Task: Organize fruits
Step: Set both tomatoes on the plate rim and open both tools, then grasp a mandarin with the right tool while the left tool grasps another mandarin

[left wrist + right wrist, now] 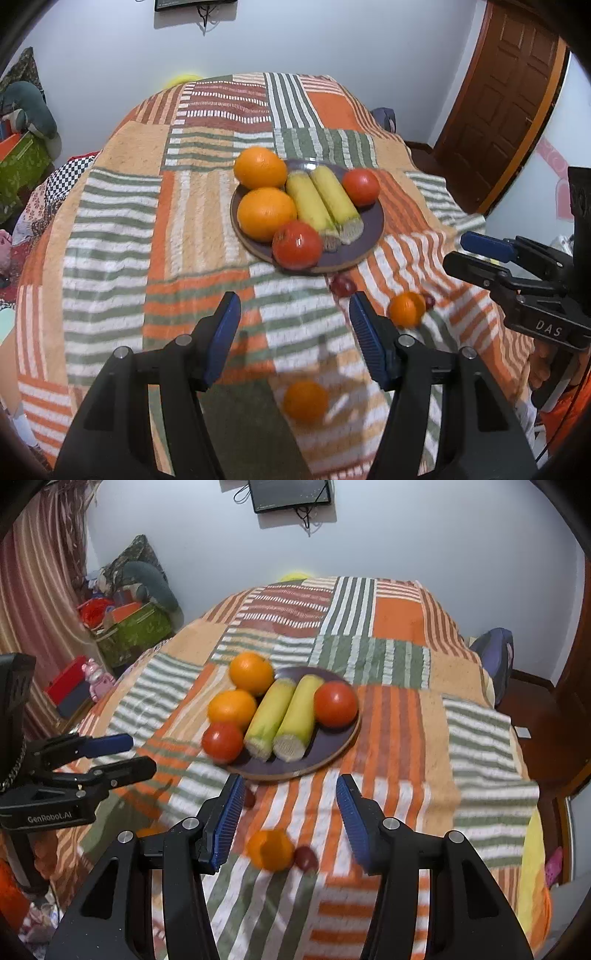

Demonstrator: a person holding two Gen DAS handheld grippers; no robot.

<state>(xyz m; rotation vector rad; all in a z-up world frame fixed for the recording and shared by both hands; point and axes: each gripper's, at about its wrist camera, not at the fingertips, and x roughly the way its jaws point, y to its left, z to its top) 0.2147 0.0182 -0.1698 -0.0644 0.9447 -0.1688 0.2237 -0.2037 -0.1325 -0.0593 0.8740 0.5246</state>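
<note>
The left gripper is black hard plastic with blue ridged pads, and its two fingers stand spread apart with nothing between them. The right gripper looks the same, and its fingers are spread apart too, pinching nothing. Both hang over a worktop covered with a fuzzy patchwork cloth of orange, green and white stripes. Close to the left gripper a small round orange fruit lies on the cloth, a bit blurry. A second small orange fruit lies near the right gripper, with a little dark red round fruit touching its side. Another little dark red fruit sits just in front of the plate. Farther back is a round dark plate with a pale rim. On it two smooth red tomatoes shine, one at the near edge and one at the far right. Two long yellow-green corn cobs lie side by side in the middle, with their cut ends facing the grippers. Two big bumpy oranges sit on the left side of the plate, touching each other. Behind the worktop stands a white wall with a dark screen and a brown wooden door.
</note>
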